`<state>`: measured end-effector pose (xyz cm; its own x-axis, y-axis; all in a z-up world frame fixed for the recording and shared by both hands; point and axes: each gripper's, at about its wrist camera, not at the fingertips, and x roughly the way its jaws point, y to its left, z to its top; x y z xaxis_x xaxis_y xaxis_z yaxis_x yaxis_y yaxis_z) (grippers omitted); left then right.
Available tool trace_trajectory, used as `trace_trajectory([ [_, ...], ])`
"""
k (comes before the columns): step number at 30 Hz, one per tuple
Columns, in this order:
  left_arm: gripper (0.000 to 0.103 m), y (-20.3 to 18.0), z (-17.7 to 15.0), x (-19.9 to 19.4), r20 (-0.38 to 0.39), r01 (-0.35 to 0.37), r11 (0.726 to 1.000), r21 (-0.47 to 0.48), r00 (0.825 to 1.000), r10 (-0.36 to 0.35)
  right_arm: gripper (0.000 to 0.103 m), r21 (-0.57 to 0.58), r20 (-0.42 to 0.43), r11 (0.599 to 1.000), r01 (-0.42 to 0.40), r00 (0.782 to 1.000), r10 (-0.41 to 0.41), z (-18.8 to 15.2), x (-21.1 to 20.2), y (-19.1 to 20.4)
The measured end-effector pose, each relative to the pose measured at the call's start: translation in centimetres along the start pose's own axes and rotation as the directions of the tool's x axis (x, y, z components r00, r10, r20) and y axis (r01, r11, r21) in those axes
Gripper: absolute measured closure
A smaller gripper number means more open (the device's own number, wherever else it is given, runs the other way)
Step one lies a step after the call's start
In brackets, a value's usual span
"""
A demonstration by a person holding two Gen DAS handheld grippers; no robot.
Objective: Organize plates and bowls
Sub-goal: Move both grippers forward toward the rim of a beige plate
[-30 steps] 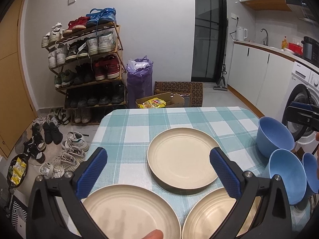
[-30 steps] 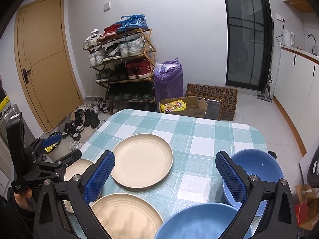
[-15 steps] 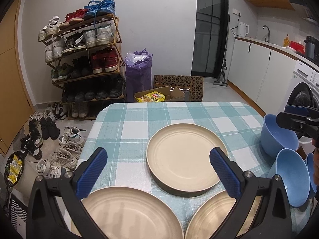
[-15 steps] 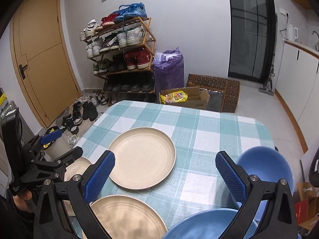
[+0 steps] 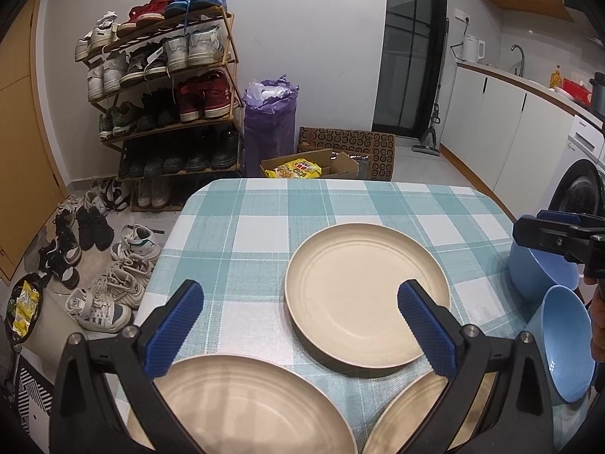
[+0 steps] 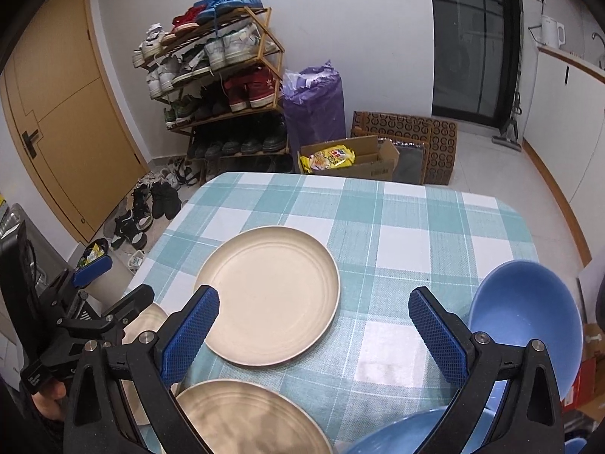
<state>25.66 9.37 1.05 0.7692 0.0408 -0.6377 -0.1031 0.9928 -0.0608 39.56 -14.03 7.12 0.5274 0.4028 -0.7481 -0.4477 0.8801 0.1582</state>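
Observation:
Three cream plates lie on the teal checked tablecloth [image 5: 261,227]: a far plate [image 5: 363,287], a near left plate [image 5: 242,408] and a near right plate [image 5: 408,412]. Blue bowls [image 5: 537,276] [image 5: 567,340] stand at the right edge. My left gripper [image 5: 300,299] hovers open above the near plates, holding nothing. My right gripper [image 6: 313,300] is open too, over the cloth between the far plate [image 6: 272,295] and a blue bowl [image 6: 525,317]. From the left wrist view, the right gripper [image 5: 529,227] hangs over the far bowl. In the right wrist view, the left gripper [image 6: 113,283] partly hides the left plate [image 6: 151,321].
Beyond the table's far edge stand a shoe rack [image 5: 162,94], a purple bag [image 5: 270,121] and a cardboard box [image 5: 314,168]. Loose shoes [image 5: 109,283] cover the floor at left. White cabinets and a washing machine [image 5: 578,189] line the right side.
Both views have shifted slightly, and the table's far edge now sits higher in the frame. The right gripper has drifted a little left over the far bowl. Both grippers stay open.

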Motion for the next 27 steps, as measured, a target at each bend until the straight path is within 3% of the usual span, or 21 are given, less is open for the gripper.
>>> trace_trajectory([
  [12, 0.0, 0.6, 0.1, 2.3, -0.057, -0.006, 1.0, -0.008, 0.998, 0.006, 0.0, 0.065, -0.095, 0.998, 0.008, 0.995, -0.002, 0.7, 3.9, -0.8],
  [27, 0.0, 0.1, -0.4, 5.7, -0.145, -0.002, 1.0, 0.011, 0.989, 0.003, 0.005, 0.091, -0.236, 0.996, 0.017, 0.972, 0.005, 0.4, 9.3, -1.4],
])
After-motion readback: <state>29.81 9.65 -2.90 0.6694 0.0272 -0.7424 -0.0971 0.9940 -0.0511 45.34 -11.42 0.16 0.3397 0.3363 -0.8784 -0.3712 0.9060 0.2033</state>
